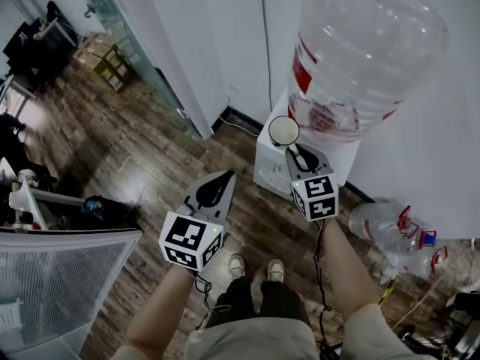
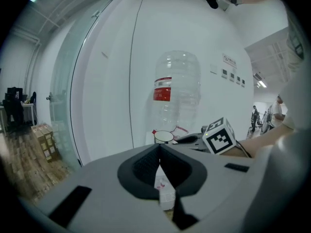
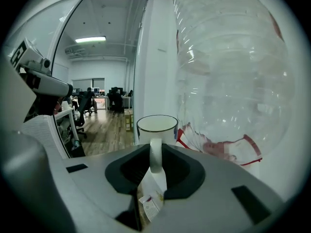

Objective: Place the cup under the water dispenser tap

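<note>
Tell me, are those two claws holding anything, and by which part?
The right gripper clamps the white cup by its handle. The left gripper holds nothing, its jaws together.

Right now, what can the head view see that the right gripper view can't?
Only the head view shows the person's shoes and the spare bottles on the floor. Only the right gripper view shows the ceiling light. Both show the white cup held by the right tool and the big water bottle.
</note>
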{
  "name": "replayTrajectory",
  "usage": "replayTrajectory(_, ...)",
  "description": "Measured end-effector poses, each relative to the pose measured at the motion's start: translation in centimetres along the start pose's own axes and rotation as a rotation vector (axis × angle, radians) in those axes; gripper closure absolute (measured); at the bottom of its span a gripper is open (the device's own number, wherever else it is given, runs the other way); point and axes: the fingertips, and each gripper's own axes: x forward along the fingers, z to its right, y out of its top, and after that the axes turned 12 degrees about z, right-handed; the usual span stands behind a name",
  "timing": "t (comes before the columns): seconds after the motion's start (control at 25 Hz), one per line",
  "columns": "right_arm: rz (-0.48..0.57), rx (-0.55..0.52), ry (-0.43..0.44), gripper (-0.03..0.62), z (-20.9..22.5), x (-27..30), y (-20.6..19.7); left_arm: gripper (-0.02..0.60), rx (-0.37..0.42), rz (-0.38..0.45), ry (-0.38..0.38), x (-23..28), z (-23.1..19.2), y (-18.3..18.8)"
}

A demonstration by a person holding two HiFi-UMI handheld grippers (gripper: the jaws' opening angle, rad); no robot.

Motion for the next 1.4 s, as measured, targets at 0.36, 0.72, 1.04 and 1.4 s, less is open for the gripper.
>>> replayTrajectory(0.36, 0.003, -0.008, -0.011, 0.522, -0.3, -0.7, 0.3, 0.575, -0.012, -0.024, 0.0, -0.7, 0.2, -1.1)
replayTrajectory(0.72, 0.05, 0.037, -0.011, 0.522, -0.9, -3.4, 1.3, 0.575, -0.016, -0.039, -0.013, -1.1, 0.8, -1.6)
replayTrajectory(1.04, 0.067, 0.07, 0.015, 0.522, -3.0, -6.8, 1.5, 0.575, -0.012, -0.058, -0.021, -1.4, 0.9, -2.6)
replayTrajectory(1.4, 0.034, 0.087, 0.047, 0.522, -5.7, -8.9, -3.9, 0.575, -0.035, -0.12, -0.052, -1.5, 1.3, -7.6)
